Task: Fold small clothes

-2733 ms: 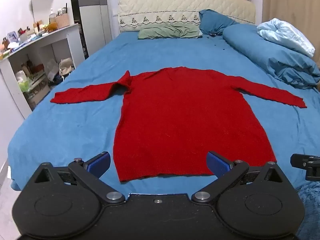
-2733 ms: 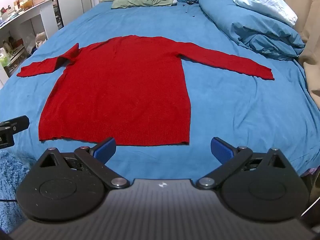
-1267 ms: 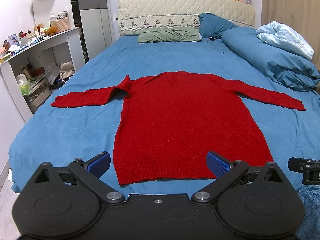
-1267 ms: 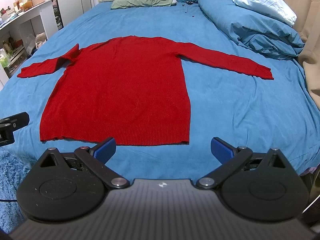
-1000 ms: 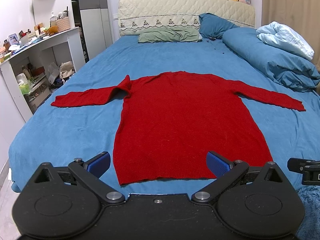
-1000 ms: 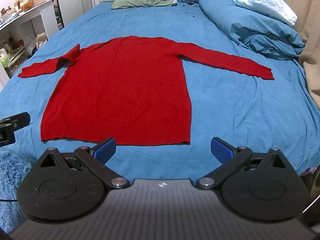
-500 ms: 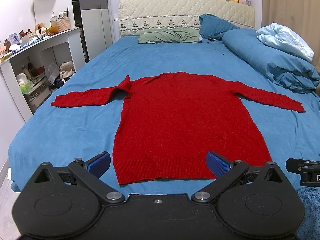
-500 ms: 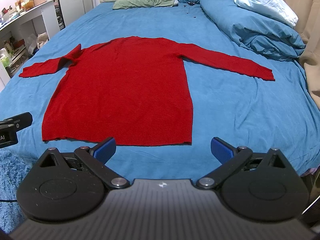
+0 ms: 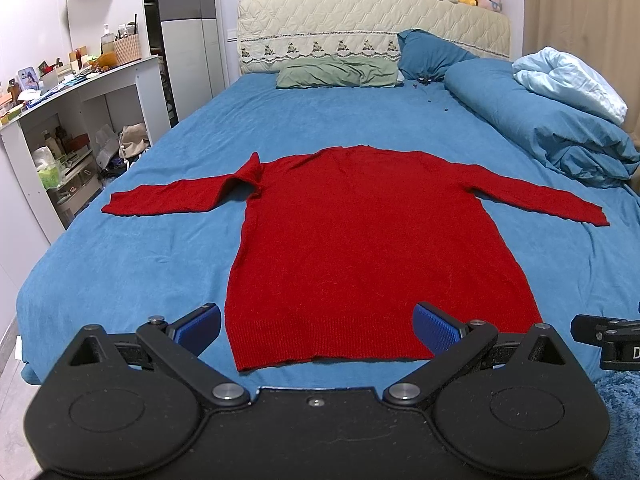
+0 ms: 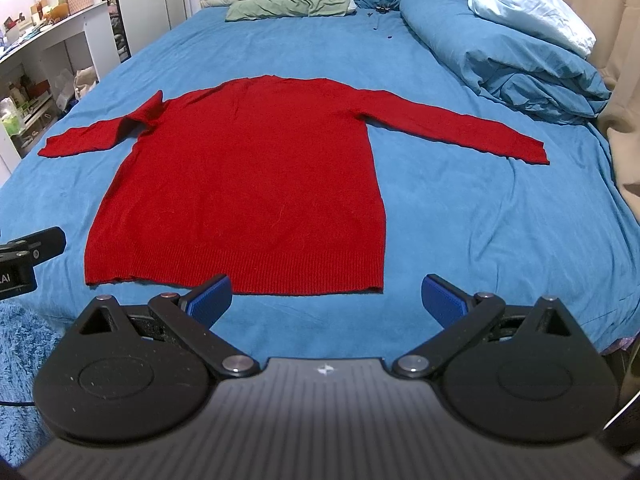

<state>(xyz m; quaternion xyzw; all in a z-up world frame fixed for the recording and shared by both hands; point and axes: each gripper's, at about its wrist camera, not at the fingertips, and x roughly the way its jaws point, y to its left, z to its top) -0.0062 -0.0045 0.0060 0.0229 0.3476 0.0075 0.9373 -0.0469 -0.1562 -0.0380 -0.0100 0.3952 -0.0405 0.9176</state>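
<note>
On the blue bed (image 9: 132, 248), a red sweater (image 9: 360, 248) lies spread flat, hem toward the near edge, neckline toward the far pillows, both sleeves stretched out to left and right. Its left sleeve (image 9: 172, 198) has a small bunched fold standing up at the shoulder; the right sleeve (image 10: 452, 126) lies smooth, angled toward the rolled blue duvet (image 10: 500, 52).

Both tools hang above the near edge of the bed, short of the hem. The left gripper (image 9: 316, 326) has its blue pads wide apart with nothing between them, and the right gripper (image 10: 326, 298) is likewise spread and empty. Nothing is folded yet, so the step in hand looks like the first reach.

To do it well, I would start with the sleeves: pinch each cuff through both layers, lift only slightly, and lay the sleeve across the body so it lands straight. The raised fold at the left shoulder probably needs flattening first, or it will be trapped as a lump. Knit stretches and drags, so short, low carries should keep the body from shifting on the bedsheet.
</note>
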